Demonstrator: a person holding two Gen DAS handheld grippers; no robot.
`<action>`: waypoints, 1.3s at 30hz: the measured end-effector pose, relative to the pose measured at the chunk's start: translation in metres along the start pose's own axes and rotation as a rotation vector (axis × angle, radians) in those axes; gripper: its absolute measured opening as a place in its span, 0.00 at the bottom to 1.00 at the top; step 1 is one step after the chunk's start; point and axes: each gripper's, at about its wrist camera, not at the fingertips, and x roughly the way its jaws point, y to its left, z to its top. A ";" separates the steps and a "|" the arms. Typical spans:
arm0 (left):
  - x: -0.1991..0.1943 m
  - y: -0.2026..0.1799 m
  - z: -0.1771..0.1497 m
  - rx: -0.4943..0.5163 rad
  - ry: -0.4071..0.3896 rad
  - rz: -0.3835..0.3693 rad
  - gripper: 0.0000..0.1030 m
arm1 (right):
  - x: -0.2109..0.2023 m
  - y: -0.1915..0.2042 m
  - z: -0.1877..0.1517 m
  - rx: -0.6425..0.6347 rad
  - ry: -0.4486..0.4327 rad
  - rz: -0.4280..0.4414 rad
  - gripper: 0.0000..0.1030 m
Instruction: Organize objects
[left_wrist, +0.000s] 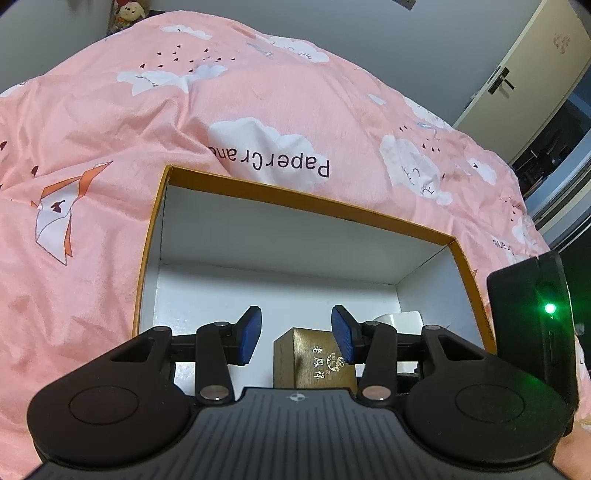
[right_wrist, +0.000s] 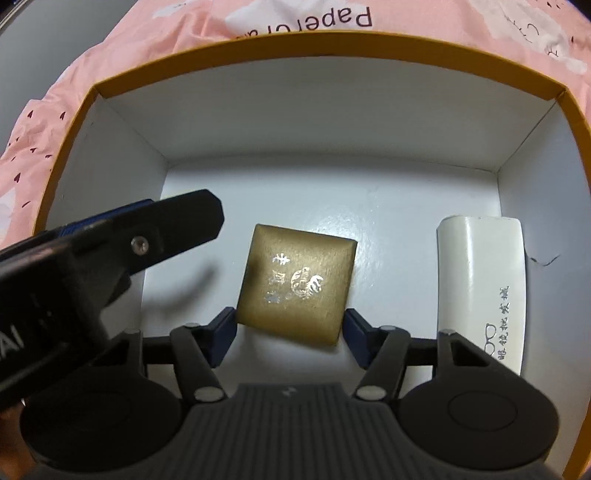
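Note:
A gold jewelry box (right_wrist: 297, 290) with silver characters lies on the floor of a white cardboard box with an orange rim (right_wrist: 314, 46). My right gripper (right_wrist: 290, 332) is open, its blue pads on either side of the gold box's near edge, apart from it. My left gripper (left_wrist: 297, 334) is open and empty, above the cardboard box (left_wrist: 303, 201), with the gold box (left_wrist: 314, 360) below and between its fingers. The left gripper also shows in the right wrist view (right_wrist: 110, 251) at the left. A white glasses case (right_wrist: 482, 280) lies at the box's right wall.
The cardboard box sits on a bed with a pink cloud-print quilt (left_wrist: 147, 129). A door (left_wrist: 517, 66) stands at the far right and a plush toy (left_wrist: 129, 13) at the far left. The right gripper's body (left_wrist: 532, 325) is at the right edge.

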 end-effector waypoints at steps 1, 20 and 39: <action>-0.001 0.000 0.000 0.000 -0.001 -0.002 0.50 | -0.002 -0.001 0.000 -0.002 -0.009 0.000 0.62; 0.003 -0.003 0.001 -0.035 -0.019 -0.008 0.50 | -0.048 -0.053 0.047 0.051 -0.302 -0.136 0.60; 0.012 -0.011 -0.006 -0.004 0.012 -0.003 0.50 | -0.031 -0.057 0.051 -0.061 -0.364 -0.371 0.60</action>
